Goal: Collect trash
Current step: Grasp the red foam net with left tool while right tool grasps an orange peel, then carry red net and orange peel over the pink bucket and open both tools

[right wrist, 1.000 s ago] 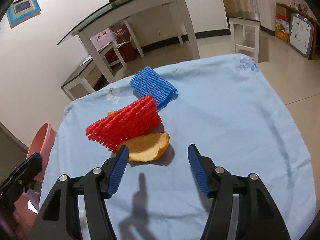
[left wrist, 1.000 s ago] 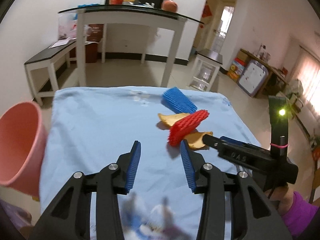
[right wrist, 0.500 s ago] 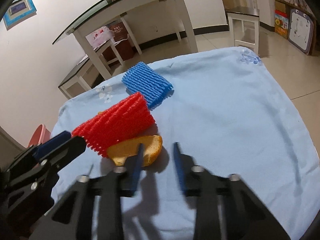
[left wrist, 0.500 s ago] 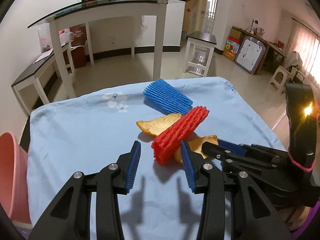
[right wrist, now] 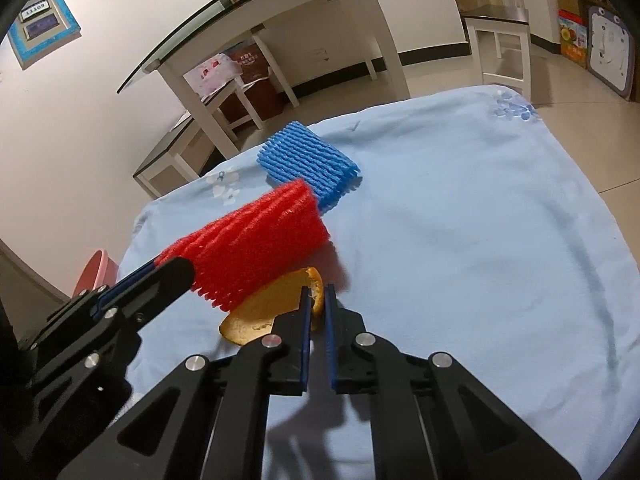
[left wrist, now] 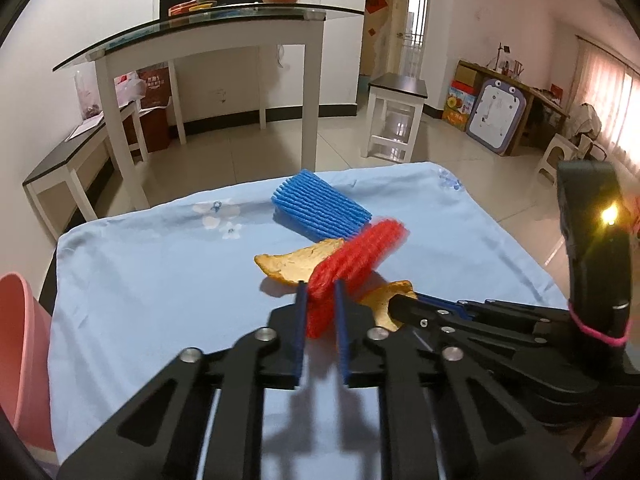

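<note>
A red foam fruit net [left wrist: 360, 252] lies across two orange peels on the light blue tablecloth [left wrist: 140, 280]. My left gripper [left wrist: 320, 300] has its jaws closing on the net's near end, and the blue pads squeeze it. The far peel [left wrist: 296, 264] sits just left of the net. In the right wrist view my right gripper [right wrist: 316, 304] has its jaws closing tight on the edge of the near orange peel [right wrist: 268, 308], under the red net [right wrist: 252, 248]. A blue foam net [right wrist: 308, 164] lies behind them, apart from both grippers.
A pink bin [left wrist: 20, 360] stands off the table's left edge and shows small in the right wrist view too [right wrist: 96, 272]. Beyond the table are a glass-topped white table [left wrist: 224, 28], a bench, stools and tiled floor. The cloth's right half [right wrist: 480, 220] carries nothing.
The left gripper moved forward to the red net and closed on its near end. The right gripper shut from wide open onto the near peel's edge.
</note>
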Available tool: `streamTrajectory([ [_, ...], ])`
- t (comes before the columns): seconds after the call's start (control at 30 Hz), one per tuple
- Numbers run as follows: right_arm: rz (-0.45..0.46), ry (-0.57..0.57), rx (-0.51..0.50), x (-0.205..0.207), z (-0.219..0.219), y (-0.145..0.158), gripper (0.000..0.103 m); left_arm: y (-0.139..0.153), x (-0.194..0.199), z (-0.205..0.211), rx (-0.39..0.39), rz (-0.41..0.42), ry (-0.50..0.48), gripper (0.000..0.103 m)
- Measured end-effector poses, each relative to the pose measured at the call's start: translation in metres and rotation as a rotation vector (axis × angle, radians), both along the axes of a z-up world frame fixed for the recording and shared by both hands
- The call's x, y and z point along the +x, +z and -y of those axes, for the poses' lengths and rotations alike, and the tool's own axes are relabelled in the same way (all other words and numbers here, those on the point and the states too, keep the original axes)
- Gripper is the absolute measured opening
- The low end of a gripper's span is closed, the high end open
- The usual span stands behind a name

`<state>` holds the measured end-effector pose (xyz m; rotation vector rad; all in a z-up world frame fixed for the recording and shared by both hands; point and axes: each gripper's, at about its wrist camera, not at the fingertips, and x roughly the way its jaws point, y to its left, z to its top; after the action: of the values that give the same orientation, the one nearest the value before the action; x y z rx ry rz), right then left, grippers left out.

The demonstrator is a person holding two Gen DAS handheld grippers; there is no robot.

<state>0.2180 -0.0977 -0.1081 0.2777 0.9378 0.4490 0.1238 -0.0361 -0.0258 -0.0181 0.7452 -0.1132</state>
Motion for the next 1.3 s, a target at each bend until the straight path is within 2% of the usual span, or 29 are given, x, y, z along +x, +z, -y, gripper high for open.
streamTrajectory([
  [0.5, 0.004, 0.0, 0.023, -0.004, 0.004, 0.001, 0.005, 0.048, -0.065, -0.039, -0.072, 0.052, 0.124, 0.008],
  [0.93, -0.001, -0.025, -0.015, -0.007, 0.001, 0.002, 0.005, 0.07, -0.126, -0.084, -0.117, 0.097, 0.249, 0.008],
  [1.13, 0.007, 0.007, -0.01, -0.021, -0.009, 0.018, 0.005, 0.071, -0.149, -0.113, -0.142, 0.111, 0.322, 0.008],
  [1.3, 0.063, 0.074, -0.014, -0.037, -0.036, 0.044, 0.005, 0.074, -0.167, -0.138, -0.164, 0.141, 0.382, 0.008],
])
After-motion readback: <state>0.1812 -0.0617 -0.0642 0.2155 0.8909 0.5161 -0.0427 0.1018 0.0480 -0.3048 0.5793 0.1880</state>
